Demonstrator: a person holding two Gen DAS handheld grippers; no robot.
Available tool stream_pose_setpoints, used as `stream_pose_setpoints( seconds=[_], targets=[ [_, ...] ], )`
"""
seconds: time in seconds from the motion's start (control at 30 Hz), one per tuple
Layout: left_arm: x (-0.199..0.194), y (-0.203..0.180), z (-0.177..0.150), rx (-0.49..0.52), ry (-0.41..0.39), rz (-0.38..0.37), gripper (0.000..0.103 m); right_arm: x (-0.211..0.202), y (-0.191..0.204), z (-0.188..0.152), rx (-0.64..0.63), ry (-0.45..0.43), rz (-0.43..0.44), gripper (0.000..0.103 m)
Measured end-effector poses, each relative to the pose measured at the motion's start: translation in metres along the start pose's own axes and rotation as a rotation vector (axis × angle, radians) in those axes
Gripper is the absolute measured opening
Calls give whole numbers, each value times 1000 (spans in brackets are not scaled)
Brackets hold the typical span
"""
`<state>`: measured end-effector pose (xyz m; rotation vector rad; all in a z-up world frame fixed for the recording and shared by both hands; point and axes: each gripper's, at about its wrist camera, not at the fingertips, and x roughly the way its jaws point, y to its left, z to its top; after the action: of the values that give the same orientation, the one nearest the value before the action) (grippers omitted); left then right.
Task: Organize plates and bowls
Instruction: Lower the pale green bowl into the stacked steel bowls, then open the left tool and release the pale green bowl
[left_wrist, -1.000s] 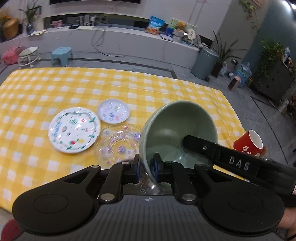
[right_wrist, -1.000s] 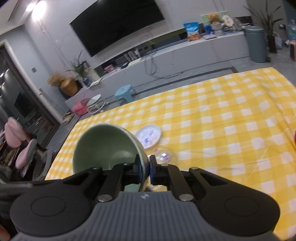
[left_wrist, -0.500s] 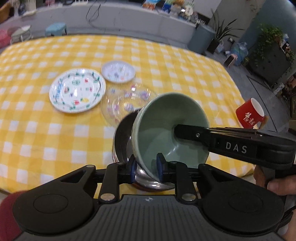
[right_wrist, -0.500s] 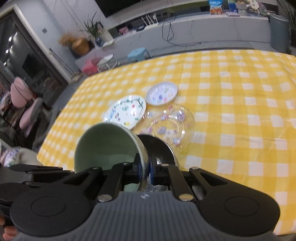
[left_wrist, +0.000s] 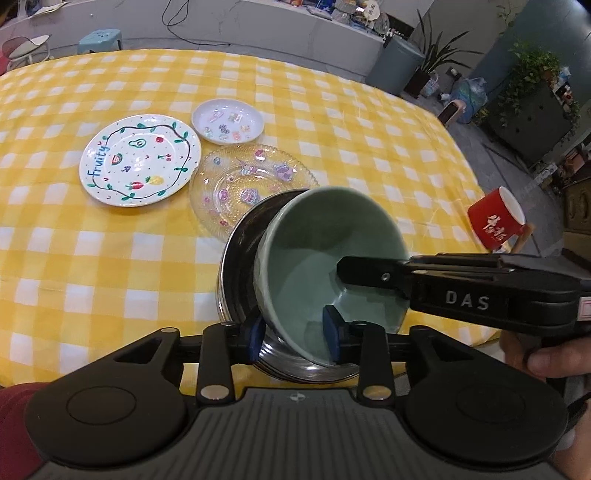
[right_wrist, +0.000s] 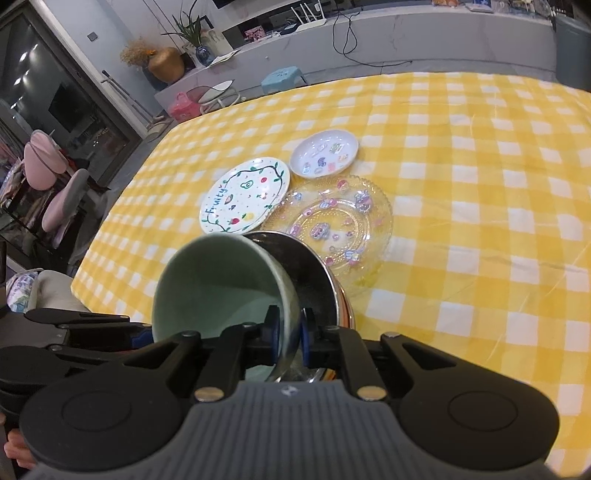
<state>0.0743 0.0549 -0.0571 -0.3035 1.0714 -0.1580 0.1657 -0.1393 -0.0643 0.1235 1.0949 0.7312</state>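
A: How far along is the tidy-up?

B: Partway. The green bowl (left_wrist: 328, 258) sits tilted in the steel bowl (left_wrist: 240, 251), its low edge resting inside — nested, not yet level.

A: And the grippers?

B: The right gripper (right_wrist: 289, 336) pinches the green bowl's wall between its pads. The left gripper (left_wrist: 294, 335) has just been opening; its jaws straddle the near rim, and the pads look clear of it.

A: What's left?

B: Beyond the steel bowl, the glass plate (left_wrist: 251, 184) lies partly under its far edge; the Fruity plate (left_wrist: 140, 158) and small plate (left_wrist: 227, 122) lie farther back, unstacked. The red mug (left_wrist: 495, 221) stands off to the steel bowl's right.
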Motion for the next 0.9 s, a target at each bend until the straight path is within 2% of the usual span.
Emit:
stream_pose_setpoints(
  seconds=[0.13,0.2,0.47,0.67,0.7,0.73,0.77,0.83,0.9],
  targets=[
    [-7,-6,-1,49,-59,52,40,5,5,-5,-21,5,-19,9],
    [-7,-5,0,48,-54,62,41,5,12,-7,-65,-11,-49,9],
    [-13,-12,-4,91,-66,117,41,6,20,-7,-100,-27,-88,8],
    [-19,-11,-3,89,-73,109,41,5,17,-7,-95,-31,-100,8],
    [-21,-11,-4,93,-78,111,44,6,17,-7,-92,-32,-100,7],
    [-24,-12,-4,102,-100,126,54,6,17,-7,-88,-31,-103,7],
    [-29,-14,-6,114,-134,153,59,8,18,-7,-89,-28,-106,10],
    [-38,-16,-7,132,-180,175,62,9,21,-8,-106,-43,-127,8],
    [-42,-12,-5,119,-185,141,62,9,23,-8,-108,-44,-136,8]
  ],
)
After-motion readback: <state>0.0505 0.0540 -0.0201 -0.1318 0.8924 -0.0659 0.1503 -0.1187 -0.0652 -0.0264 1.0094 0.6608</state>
